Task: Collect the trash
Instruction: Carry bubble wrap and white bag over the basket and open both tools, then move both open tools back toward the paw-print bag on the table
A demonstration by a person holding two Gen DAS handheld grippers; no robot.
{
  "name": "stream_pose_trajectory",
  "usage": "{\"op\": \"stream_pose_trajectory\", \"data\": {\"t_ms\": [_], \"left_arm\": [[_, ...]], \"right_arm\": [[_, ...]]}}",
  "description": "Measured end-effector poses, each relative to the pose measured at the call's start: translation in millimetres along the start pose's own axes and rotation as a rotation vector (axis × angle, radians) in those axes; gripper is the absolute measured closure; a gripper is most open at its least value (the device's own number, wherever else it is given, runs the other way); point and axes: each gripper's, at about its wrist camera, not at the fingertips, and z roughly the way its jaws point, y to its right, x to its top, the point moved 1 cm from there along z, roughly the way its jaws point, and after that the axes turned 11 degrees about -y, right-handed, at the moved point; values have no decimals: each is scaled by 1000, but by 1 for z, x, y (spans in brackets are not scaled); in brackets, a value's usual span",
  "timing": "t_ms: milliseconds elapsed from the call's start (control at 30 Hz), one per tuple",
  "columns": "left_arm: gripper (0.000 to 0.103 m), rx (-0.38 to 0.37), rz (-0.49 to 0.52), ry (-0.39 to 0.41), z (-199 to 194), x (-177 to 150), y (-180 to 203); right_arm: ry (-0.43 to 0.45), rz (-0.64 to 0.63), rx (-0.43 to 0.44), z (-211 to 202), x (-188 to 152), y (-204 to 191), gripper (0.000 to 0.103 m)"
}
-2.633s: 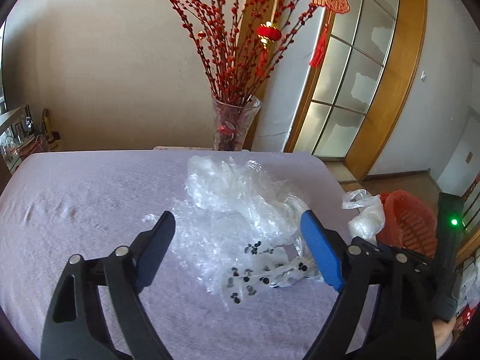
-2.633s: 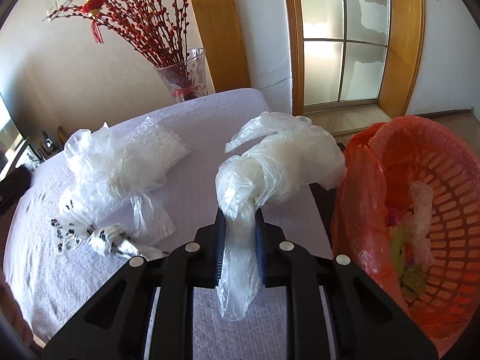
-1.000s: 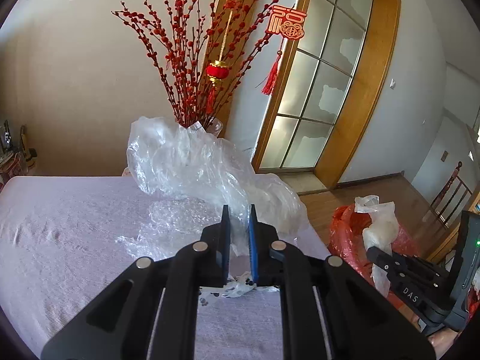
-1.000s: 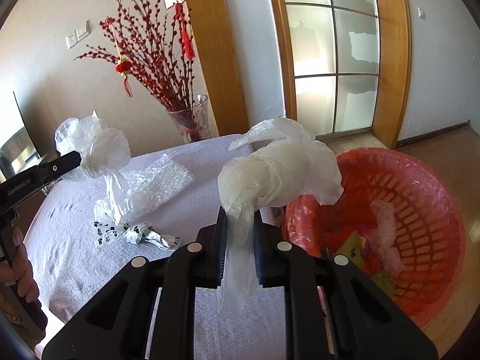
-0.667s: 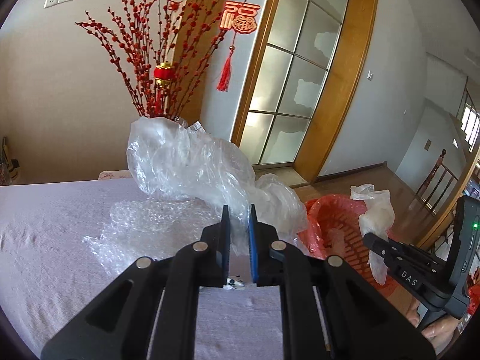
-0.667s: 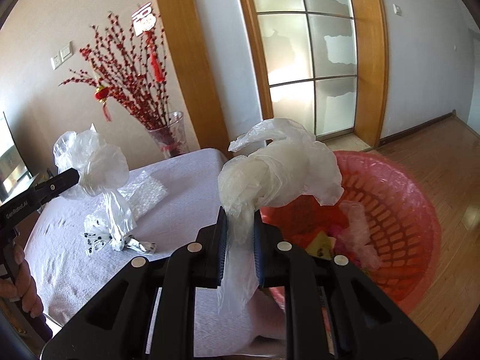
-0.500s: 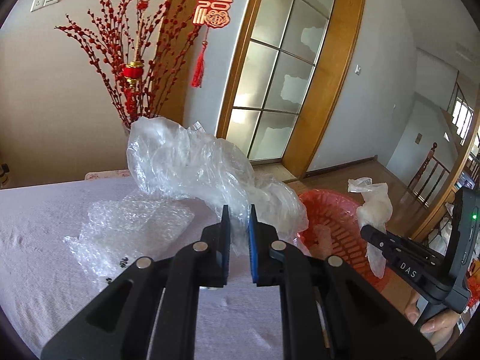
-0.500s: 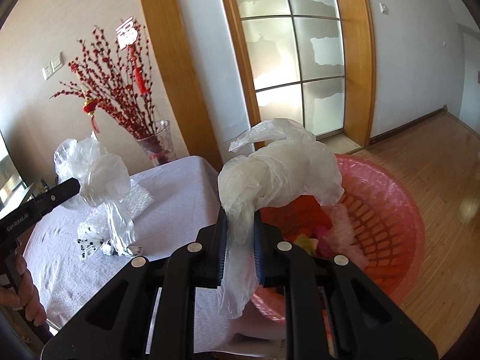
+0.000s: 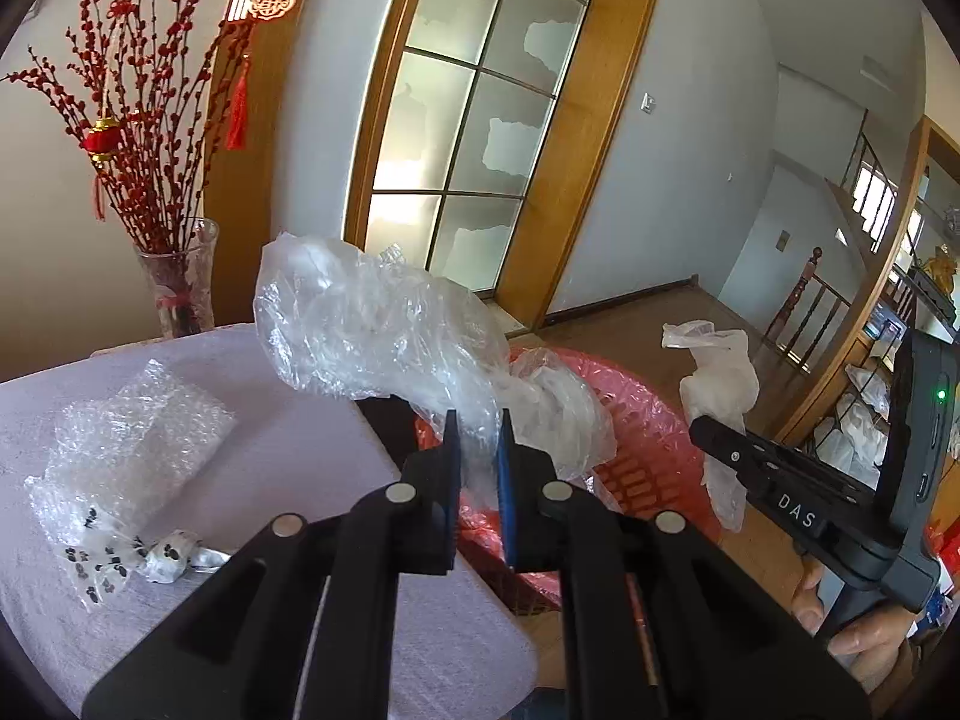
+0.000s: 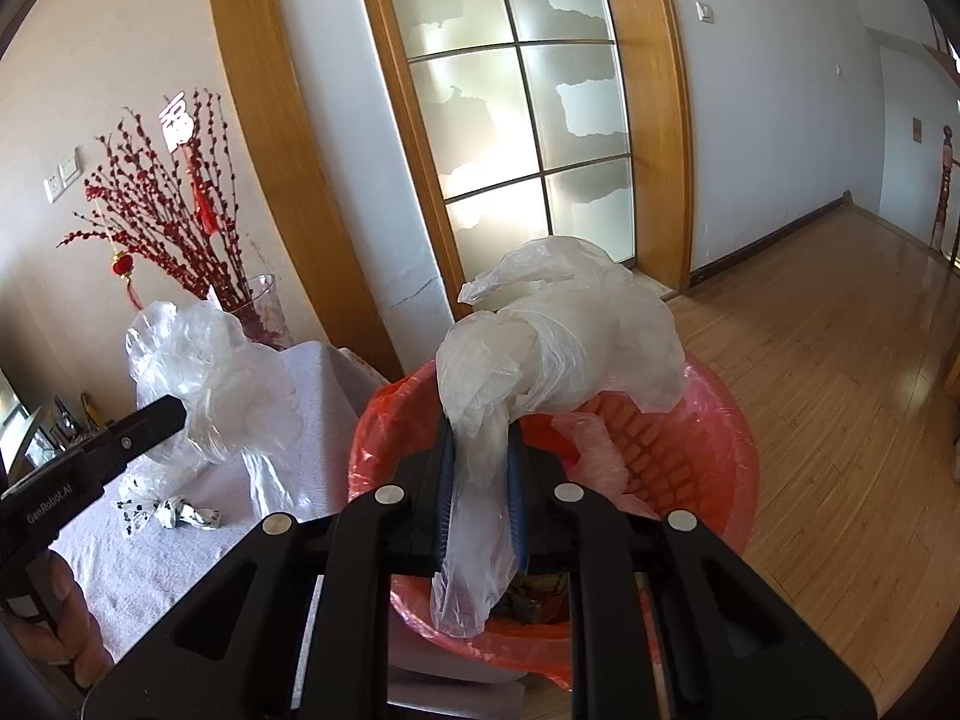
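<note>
Behind, a vase (image 9: 177, 282) of red twigs stands at the bench's (image 9: 288, 450) far edge, and bubble wrap (image 9: 129, 450) with a spotted wrapper (image 9: 171, 555) lies on the cloth. Beside the bench edge sits the red basket (image 10: 696, 468), wooden floor (image 10: 840, 372) open beyond. Left claw (image 9: 477, 468) pinches a clear bag (image 9: 372, 324) near the basket rim; right claw (image 10: 480, 480) pinches a white bag (image 10: 558, 336) above the basket.

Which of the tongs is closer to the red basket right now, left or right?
Right. The right tongs hold a white plastic bag directly over the red basket. The left tongs, clamping crumpled clear plastic, sit over the table edge beside it.
</note>
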Motion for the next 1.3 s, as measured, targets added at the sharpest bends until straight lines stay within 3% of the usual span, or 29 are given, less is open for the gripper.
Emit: {"op": "stream_pose_trajectory", "data": {"t_ms": [667, 767, 833, 1067, 1300], "left_arm": [[91, -102, 63, -92, 78, 7, 44], [75, -104, 56, -109, 86, 6, 41], [66, -102, 48, -120, 91, 3, 39], [65, -47, 16, -131, 89, -5, 18], [46, 91, -17, -52, 43, -18, -10]], "right_arm": [[14, 65, -32, 13, 22, 45, 86], [3, 66, -26, 19, 21, 49, 73], [-2, 72, -22, 23, 19, 50, 59], [-21, 69, -34, 24, 8, 52, 57], [-29, 38, -17, 25, 1, 29, 57]]}}
